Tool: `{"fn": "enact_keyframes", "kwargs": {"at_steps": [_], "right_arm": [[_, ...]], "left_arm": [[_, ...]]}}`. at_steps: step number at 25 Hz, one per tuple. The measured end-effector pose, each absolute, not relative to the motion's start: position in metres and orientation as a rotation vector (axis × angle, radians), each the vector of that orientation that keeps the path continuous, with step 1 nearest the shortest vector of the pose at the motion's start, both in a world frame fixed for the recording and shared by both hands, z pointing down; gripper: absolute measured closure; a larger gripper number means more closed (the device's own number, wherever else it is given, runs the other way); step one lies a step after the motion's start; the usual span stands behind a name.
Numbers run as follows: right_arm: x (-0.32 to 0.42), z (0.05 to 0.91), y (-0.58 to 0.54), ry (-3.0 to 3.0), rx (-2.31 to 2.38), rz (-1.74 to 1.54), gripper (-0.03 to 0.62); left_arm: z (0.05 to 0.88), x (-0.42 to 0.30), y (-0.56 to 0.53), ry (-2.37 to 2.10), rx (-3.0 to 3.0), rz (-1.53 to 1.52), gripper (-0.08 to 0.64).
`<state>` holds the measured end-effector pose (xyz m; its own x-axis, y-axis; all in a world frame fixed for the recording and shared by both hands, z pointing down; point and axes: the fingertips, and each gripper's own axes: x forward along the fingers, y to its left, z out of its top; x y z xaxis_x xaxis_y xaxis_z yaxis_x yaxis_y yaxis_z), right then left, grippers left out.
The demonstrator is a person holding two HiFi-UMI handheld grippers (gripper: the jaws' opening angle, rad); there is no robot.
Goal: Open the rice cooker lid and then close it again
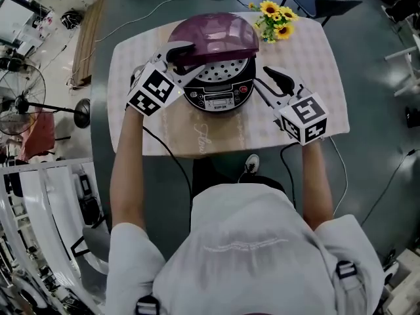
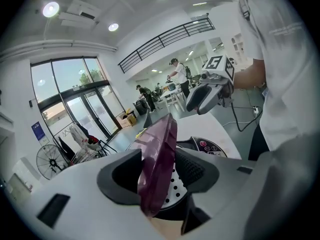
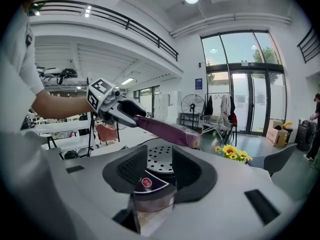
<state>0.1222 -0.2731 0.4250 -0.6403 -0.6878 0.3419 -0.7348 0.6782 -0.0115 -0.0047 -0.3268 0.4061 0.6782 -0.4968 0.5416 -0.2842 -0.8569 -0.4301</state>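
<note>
The black rice cooker (image 1: 220,90) stands mid-table with its purple lid (image 1: 220,35) raised part way, baring the perforated inner plate (image 1: 223,71). My left gripper (image 1: 184,58) is shut on the lid's left rim, one finger above and one below. In the left gripper view the lid's edge (image 2: 157,164) fills the gap between the jaws. My right gripper (image 1: 269,77) hangs open just right of the cooker, touching nothing. In the right gripper view its jaws frame the cooker's control panel (image 3: 145,184), and the left gripper (image 3: 132,114) shows clamped on the lid (image 3: 167,129).
Yellow sunflowers (image 1: 274,18) stand at the far right corner of the patterned table (image 1: 308,58). A cable runs off the table's right side. A blue chair (image 1: 315,5) is beyond the table, a fan (image 1: 20,104) on the floor at left.
</note>
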Motion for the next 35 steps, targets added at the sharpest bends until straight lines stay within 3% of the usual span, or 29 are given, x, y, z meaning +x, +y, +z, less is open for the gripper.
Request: {"fn": "enact_keyframes", "kwargs": {"at_steps": [35], "right_arm": [[0.118,0.466,-0.267,-2.571,1.012,0.312,0.422]], "left_arm": [[0.486,-0.006,-0.292,0.73,-2.896,-0.87,0.35]]}}
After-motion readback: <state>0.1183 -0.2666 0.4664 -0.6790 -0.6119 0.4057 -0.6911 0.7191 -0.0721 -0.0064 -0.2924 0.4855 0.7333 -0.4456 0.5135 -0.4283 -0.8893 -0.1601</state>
